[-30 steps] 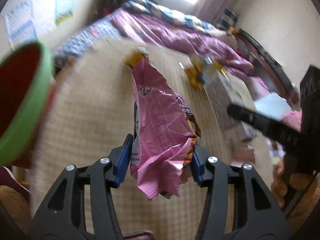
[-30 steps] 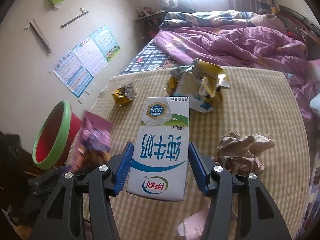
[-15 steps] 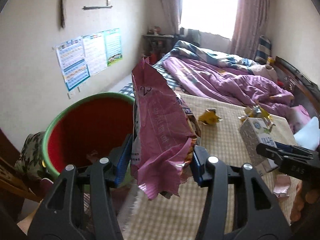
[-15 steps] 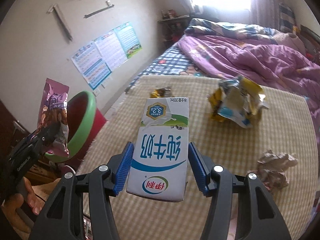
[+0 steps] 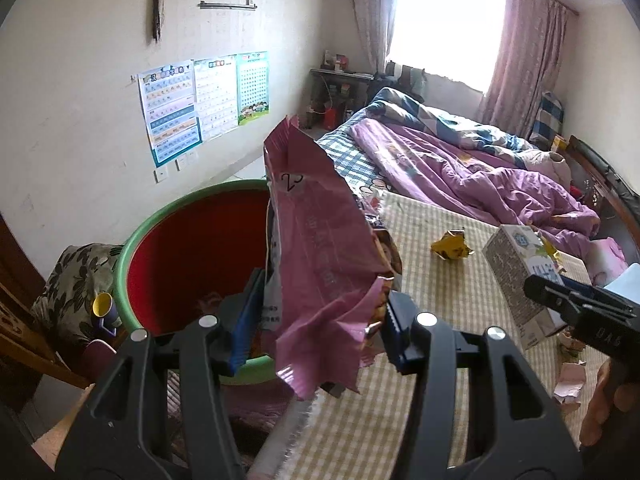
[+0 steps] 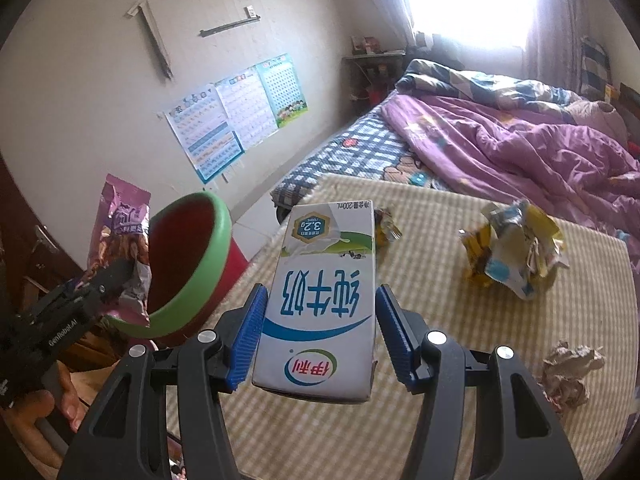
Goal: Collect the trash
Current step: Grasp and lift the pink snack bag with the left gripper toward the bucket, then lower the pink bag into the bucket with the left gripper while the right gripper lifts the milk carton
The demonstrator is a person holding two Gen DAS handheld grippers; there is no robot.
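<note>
My left gripper (image 5: 318, 330) is shut on a torn pink snack bag (image 5: 320, 248) and holds it upright at the near rim of a red bin with a green rim (image 5: 168, 224). The bag (image 6: 124, 252) and bin (image 6: 192, 264) also show at the left of the right wrist view. My right gripper (image 6: 318, 336) is shut on a white milk carton (image 6: 324, 296) above the checked table (image 6: 440, 420). The carton (image 5: 520, 280) also shows at the right of the left wrist view.
On the table lie a crumpled yellow-blue wrapper (image 6: 516, 252), a small yellow wrapper (image 5: 452, 246), a crumpled brown paper ball (image 6: 572, 372) and pink scraps (image 5: 570, 380). A bed with a purple quilt (image 5: 480, 176) stands behind. A floral cushion (image 5: 72, 280) sits left of the bin.
My left gripper swung left with the pink bag from over the table to the bin. My right gripper with the carton turned left, bringing the bin closer in its view.
</note>
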